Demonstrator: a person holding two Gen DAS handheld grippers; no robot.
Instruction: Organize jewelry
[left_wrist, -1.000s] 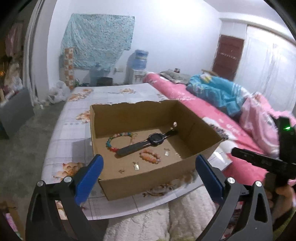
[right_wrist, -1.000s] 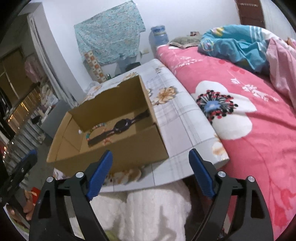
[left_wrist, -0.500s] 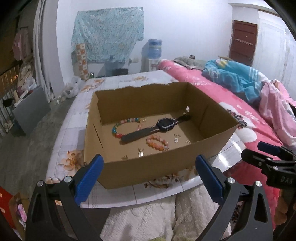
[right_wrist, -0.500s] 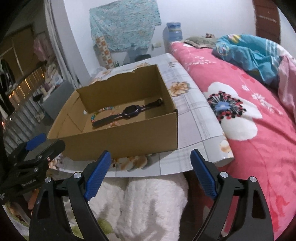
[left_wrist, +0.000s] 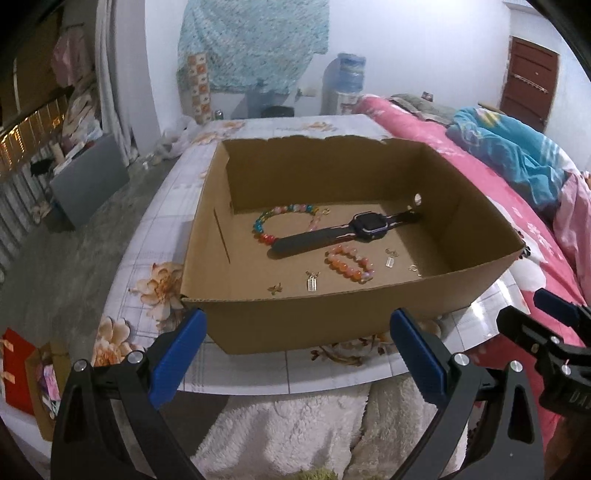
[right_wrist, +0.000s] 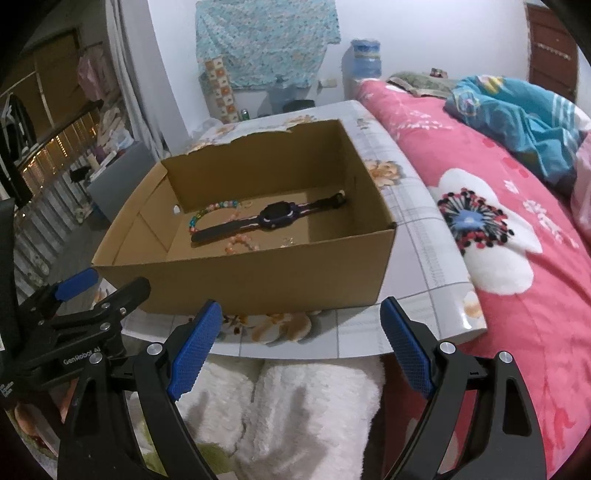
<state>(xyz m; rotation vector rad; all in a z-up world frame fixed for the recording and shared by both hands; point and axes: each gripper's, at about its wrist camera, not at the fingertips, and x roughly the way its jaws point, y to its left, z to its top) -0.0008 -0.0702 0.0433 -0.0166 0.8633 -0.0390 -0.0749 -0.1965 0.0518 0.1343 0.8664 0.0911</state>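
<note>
Inside the cardboard box the black smartwatch lies mid-floor, a multicoloured bead bracelet behind it and an orange bead bracelet in front. Short of its near wall, left gripper and right gripper hover with jaws apart and empty, probably choosing.

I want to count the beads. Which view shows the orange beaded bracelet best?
The left wrist view: the orange beaded bracelet lies fully visible on the cardboard box floor. In the right wrist view the box's near wall hides part of it.
</note>
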